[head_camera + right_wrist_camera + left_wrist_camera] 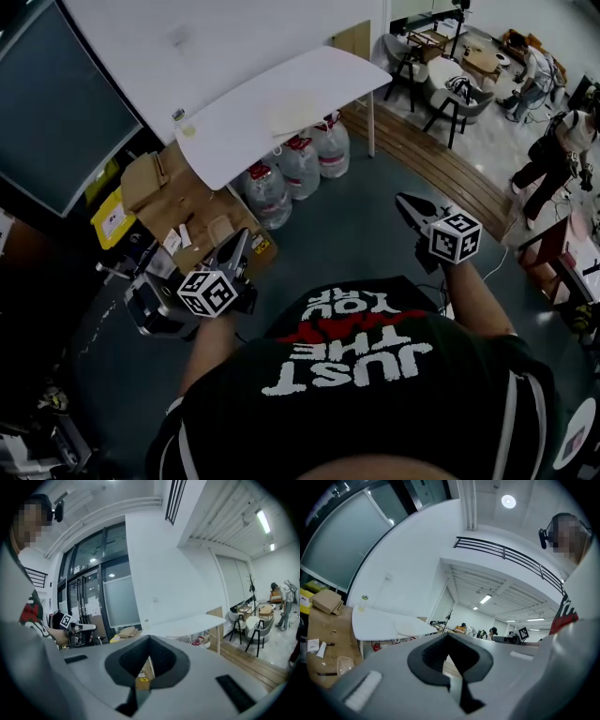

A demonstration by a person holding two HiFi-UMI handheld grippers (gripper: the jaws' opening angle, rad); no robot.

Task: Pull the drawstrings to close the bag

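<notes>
The table (281, 103) is white. The bottles (300, 167) are clear with red caps. The boxes (178, 202) are brown. The package (112, 221) is yellow with a white label. The floor (356, 244) is dark blue-grey, and the planks (441, 164) are brown. The shirt (394, 403) is black with white and red lettering. The left gripper (241, 236) and right gripper (405, 201) are grey with black pads, each with a black-and-white square pattern.
</notes>
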